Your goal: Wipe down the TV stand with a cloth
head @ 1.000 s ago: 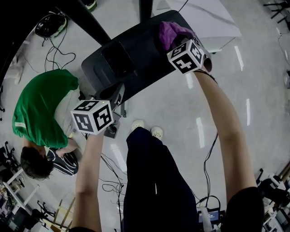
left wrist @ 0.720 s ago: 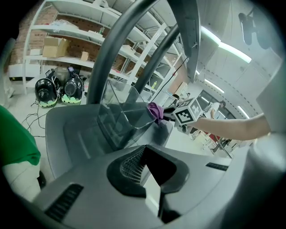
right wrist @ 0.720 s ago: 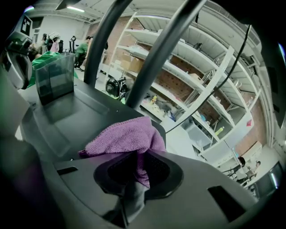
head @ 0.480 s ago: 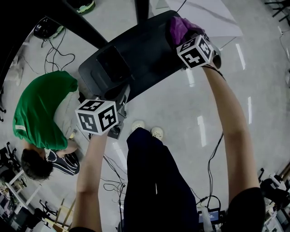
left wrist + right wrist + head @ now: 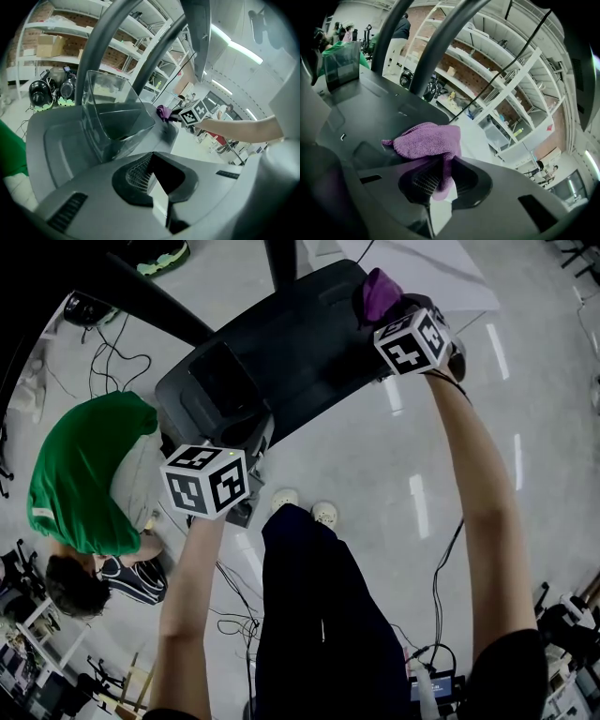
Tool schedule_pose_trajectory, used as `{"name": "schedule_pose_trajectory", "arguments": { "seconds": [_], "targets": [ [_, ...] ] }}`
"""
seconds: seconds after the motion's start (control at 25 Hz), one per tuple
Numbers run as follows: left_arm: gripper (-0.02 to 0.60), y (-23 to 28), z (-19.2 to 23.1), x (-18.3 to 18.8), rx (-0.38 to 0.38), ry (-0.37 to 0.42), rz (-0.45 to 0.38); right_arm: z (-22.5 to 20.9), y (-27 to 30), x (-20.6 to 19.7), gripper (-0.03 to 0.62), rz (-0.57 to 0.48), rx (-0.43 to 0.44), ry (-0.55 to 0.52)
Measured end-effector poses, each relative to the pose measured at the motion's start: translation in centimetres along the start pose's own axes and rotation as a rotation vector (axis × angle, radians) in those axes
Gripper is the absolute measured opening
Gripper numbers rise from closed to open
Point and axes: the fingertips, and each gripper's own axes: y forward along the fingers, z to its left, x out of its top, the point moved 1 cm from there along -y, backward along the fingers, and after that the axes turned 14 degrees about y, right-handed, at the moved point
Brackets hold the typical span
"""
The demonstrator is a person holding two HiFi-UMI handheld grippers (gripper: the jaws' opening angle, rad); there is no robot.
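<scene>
The right gripper (image 5: 441,186), clamped on the purple cloth (image 5: 379,292), has slid farther toward the far right end of the stand (image 5: 291,343), where the cloth lies on the top. The left gripper (image 5: 157,190) stays at the near left edge, jaws together and empty.

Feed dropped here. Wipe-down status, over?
Right claw shut on purple cloth, on TV stand. Left claw shut, empty. Clear bin on stand, apart from cloth.
</scene>
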Motion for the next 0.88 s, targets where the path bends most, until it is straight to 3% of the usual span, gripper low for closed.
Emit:
{"name": "schedule_pose_trajectory", "arguments": {
  "seconds": [0.36,0.88],
  "targets": [
    [0.006,0.2,-1.3,-0.8,-0.002,-0.008,0.0,2.4,-5.8,1.2,0.069,-0.184,0.044,0.023],
    [0.006,-3.7,-1.8,-3.9,0.058,-0.073,-0.04,16.0,-15.4,1.6,0.069,-0.327,0.292,-0.081]
  ]
}}
